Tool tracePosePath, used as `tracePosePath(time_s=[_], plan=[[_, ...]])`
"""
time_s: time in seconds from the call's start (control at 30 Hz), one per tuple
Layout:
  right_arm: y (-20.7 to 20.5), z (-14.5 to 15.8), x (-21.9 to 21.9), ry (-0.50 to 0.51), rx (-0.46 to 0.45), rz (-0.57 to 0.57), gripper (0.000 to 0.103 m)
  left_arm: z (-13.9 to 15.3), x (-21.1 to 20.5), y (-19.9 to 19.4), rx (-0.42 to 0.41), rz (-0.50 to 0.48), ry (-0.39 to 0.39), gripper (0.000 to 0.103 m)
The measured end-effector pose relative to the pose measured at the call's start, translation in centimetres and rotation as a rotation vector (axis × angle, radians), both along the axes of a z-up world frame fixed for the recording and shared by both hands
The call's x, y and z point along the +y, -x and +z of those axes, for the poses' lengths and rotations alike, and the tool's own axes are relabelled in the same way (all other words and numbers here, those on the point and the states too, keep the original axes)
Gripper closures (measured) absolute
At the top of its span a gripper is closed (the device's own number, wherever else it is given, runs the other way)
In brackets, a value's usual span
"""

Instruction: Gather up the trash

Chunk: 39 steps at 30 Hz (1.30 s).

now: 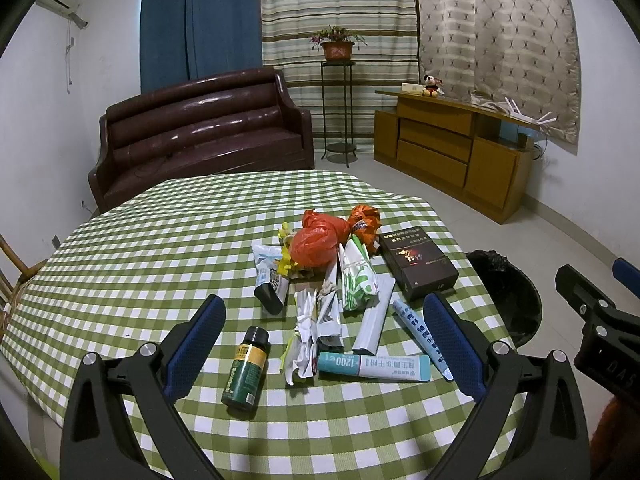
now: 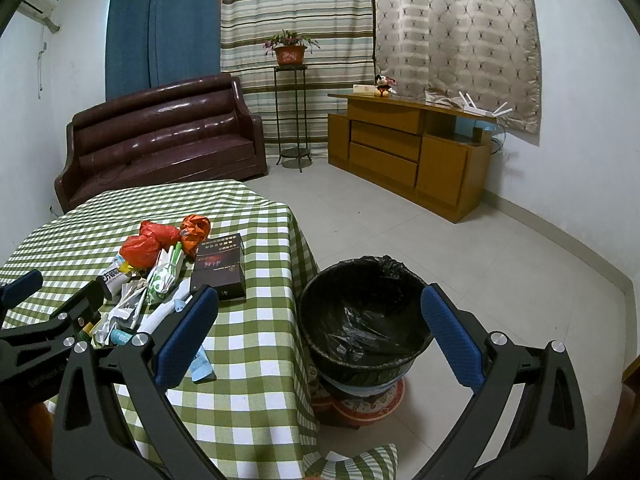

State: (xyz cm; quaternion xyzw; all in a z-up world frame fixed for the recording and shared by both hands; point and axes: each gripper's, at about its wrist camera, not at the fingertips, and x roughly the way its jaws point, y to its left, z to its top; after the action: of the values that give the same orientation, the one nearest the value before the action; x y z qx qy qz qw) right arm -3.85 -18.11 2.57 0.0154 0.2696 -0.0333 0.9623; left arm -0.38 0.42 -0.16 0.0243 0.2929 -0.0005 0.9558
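A pile of trash lies on the green checked table (image 1: 140, 240): a green bottle (image 1: 245, 370), a teal-and-white box (image 1: 374, 366), crumpled paper (image 1: 304, 344), a red plastic bag (image 1: 316, 242), a dark box (image 1: 418, 262) and tubes. My left gripper (image 1: 324, 344) is open and empty, hovering just above the near items. My right gripper (image 2: 320, 332) is open and empty, above the gap between the table edge and a black-lined trash bin (image 2: 362, 320). The pile also shows in the right wrist view, with the dark box (image 2: 219, 268).
The bin (image 1: 508, 296) stands on the floor right of the table. The right gripper's body (image 1: 600, 312) sits at the left view's right edge. A brown sofa (image 1: 200, 136), a plant stand (image 1: 338, 108) and a wooden cabinet (image 1: 452, 152) line the far wall.
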Motion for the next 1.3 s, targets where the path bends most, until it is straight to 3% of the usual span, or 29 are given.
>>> tracePosePath(time_s=[0.53,0.97,1.13,1.27,1.3], plan=[[0.3,0.5,-0.3,-0.002,0.005,0.001,0.004,-0.6,0.0,0.0,0.026,0.005,-0.004,0.007],[-0.8,-2.3,0.5,-0.028,0.066,0.030,0.004,-2.4,4.3,-0.3,0.115,0.038,-0.008,0.007],[-1.3,-3.1,0.9,-0.036,0.105,0.055,0.014,-3.2,6.0,-0.4,0.150,0.055,-0.004,0.007],[-1.6,-3.7,1.4,-0.034,0.130,0.076,0.018,-3.4,6.5,-0.1,0.162,0.053,-0.011,0.015],[-1.6,-3.8,1.5,-0.033,0.132,0.079,0.018,-3.5,6.6,-0.1,0.168,0.045,-0.011,0.027]])
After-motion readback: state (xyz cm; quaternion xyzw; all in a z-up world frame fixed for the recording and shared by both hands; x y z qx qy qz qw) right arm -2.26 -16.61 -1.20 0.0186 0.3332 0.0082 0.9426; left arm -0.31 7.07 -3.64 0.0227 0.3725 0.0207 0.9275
